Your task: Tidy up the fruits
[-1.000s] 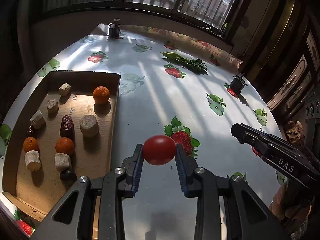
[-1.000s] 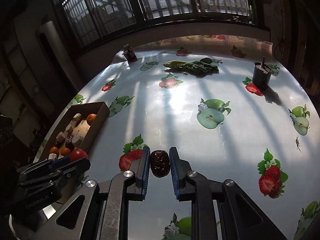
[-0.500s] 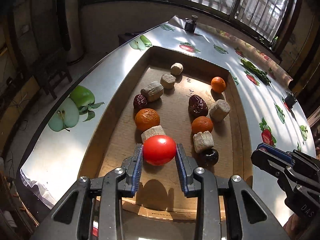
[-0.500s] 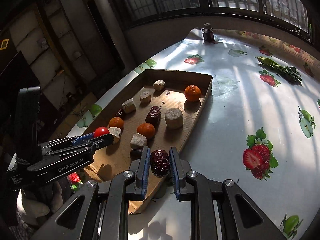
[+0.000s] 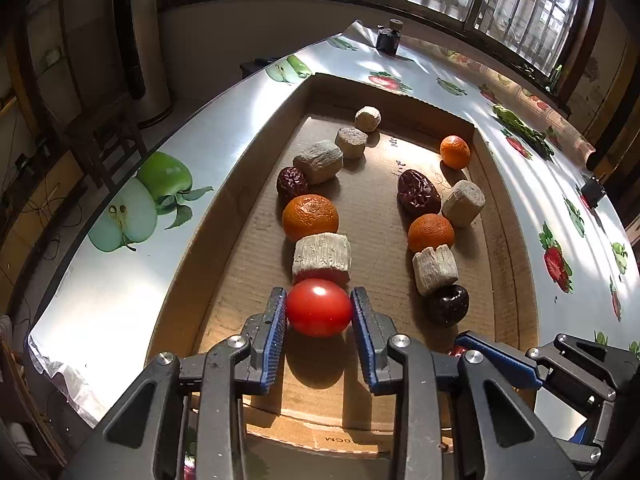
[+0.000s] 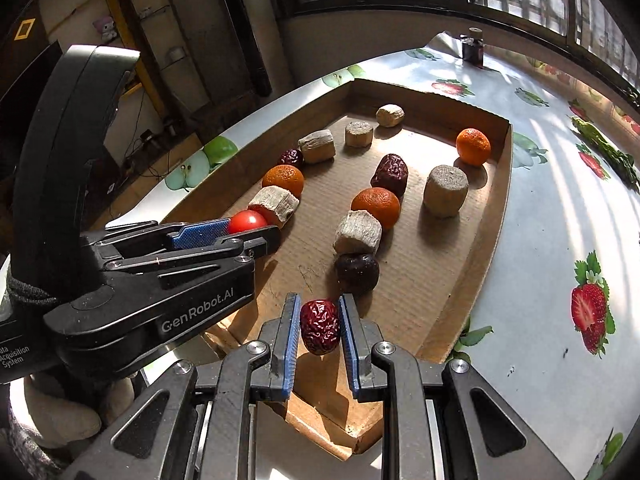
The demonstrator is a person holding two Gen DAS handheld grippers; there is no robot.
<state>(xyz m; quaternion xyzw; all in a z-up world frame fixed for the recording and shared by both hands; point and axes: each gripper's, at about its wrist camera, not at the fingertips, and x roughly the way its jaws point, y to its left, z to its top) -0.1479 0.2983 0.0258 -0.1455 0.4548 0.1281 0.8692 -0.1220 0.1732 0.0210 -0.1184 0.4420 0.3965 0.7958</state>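
**Two fruits over the tray, neither set down**

While your left gripper pinches the red tomato at the near end of the cardboard tray, just behind a pale block, release gently or it may roll. To the tomato's right, your right gripper clamps the wrinkled red date over the tray's near edge; let go there and it may tumble off onto the table.
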